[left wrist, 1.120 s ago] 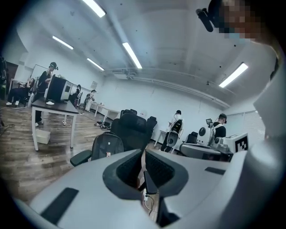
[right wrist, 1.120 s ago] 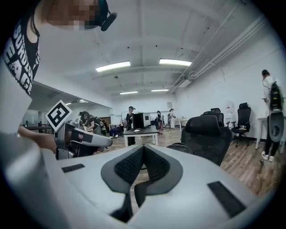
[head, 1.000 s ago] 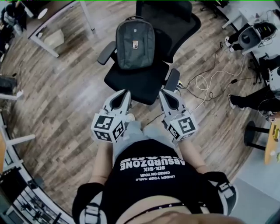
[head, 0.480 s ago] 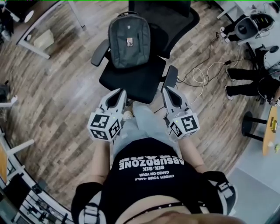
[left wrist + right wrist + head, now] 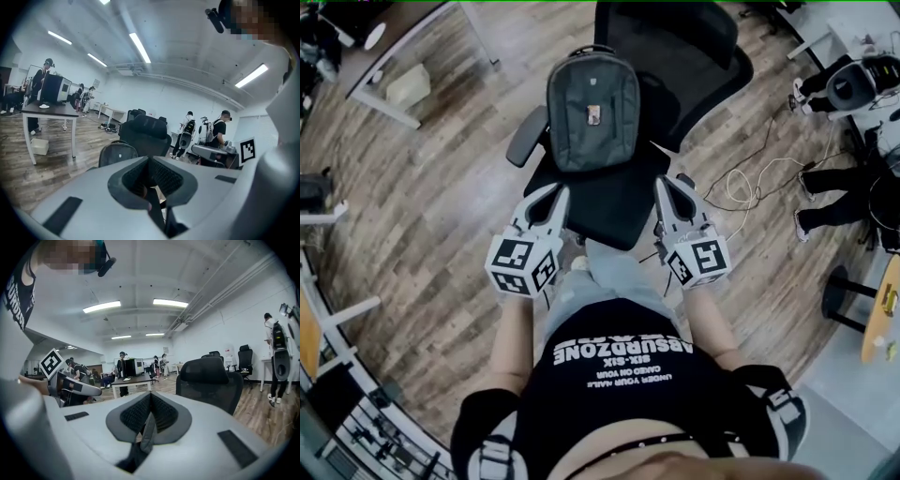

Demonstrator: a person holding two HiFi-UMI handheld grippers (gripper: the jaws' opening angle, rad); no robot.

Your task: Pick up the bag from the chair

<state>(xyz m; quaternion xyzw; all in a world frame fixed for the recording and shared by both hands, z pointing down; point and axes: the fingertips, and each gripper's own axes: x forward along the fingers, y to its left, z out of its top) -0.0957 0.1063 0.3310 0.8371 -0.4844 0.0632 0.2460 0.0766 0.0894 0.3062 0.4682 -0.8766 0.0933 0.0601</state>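
Observation:
A dark grey backpack (image 5: 592, 111) stands upright on the seat of a black office chair (image 5: 619, 202), leaning on its backrest. In the left gripper view the backpack (image 5: 117, 153) shows just beyond the jaws, in front of the chair's backrest (image 5: 149, 133). My left gripper (image 5: 555, 190) is shut and empty, its tip at the seat's front left corner. My right gripper (image 5: 667, 183) is also shut and empty, beside the chair's right armrest (image 5: 684, 180). The right gripper view shows only the chair's backrest (image 5: 211, 380) ahead.
A white-legged desk (image 5: 403, 56) stands at the back left with a pale box (image 5: 411, 84) under it. Cables (image 5: 750, 183) lie on the wood floor right of the chair. People stand at the right (image 5: 839, 192). Shelving (image 5: 337, 403) runs along the lower left.
Both grippers have moved forward toward the chair, from in front of the seat to its front corners. Their jaws stay shut. The backpack has not moved.

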